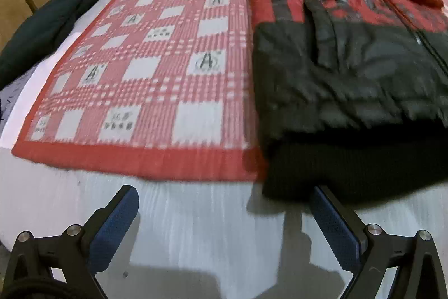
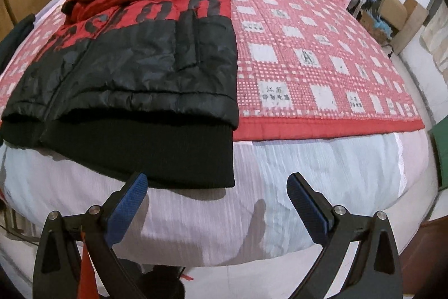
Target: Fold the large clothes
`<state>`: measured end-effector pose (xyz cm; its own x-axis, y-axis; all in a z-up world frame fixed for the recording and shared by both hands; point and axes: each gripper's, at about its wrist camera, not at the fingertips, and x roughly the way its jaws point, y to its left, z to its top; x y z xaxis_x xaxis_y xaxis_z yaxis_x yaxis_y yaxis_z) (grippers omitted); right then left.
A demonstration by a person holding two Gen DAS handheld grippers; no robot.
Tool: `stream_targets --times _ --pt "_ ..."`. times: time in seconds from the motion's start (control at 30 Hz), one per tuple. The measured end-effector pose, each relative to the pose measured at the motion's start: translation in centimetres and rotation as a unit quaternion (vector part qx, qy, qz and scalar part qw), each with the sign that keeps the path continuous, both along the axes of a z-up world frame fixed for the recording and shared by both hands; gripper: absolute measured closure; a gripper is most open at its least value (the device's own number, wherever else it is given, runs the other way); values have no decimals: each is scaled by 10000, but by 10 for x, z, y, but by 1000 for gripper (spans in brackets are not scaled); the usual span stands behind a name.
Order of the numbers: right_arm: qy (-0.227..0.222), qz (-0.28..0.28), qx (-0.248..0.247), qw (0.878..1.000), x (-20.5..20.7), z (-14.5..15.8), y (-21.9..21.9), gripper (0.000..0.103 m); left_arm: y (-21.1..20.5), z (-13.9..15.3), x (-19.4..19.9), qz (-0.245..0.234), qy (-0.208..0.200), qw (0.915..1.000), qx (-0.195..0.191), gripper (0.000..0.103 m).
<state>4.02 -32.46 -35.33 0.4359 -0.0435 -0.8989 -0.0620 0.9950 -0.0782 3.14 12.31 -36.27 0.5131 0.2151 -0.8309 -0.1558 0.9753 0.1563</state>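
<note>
Left tool (image 1: 224, 203) and right tool (image 2: 217, 191) gape, empty.

Both wrist cameras looked low across the bed from its foot. Ahead of the left gripper (image 1: 224, 217) the jacket (image 1: 350, 80) lay right; ahead of the right gripper (image 2: 217, 203), left. Both views shared the checked blanket (image 1: 145, 69).

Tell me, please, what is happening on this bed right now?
A person is folding a red and black jacket on a checked blanket. Its sleeves are already folded in across the chest. Both the left tongs and the right tongs hang open near the jacket's black hem, holding nothing.
</note>
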Motion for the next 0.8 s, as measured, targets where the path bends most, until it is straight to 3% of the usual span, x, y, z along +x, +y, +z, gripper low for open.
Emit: stream_targets --times 0.23,0.43,0.6,0.73,0.8 --pt "-227 -379 -182 9989 14 -7 -8 2 -7 25 16 40 -726 9973 98 2" --pt "-252 -402 -192 9987 26 -15 -7 2 -8 8 26 -120 -446 9988 159 1" --pt "-422 -409 -414 9974 11 -9 -14 2 -5 4 11 -212 -319 9990 243 1" --pt "-414 -578 -285 9971 -2 -4 -24 2 -5 2 9 -271 -263 9989 262 1" --pt "-316 -302 -322 9985 -11 -7 -15 2 -6 3 11 -265 -280 9989 263 1"
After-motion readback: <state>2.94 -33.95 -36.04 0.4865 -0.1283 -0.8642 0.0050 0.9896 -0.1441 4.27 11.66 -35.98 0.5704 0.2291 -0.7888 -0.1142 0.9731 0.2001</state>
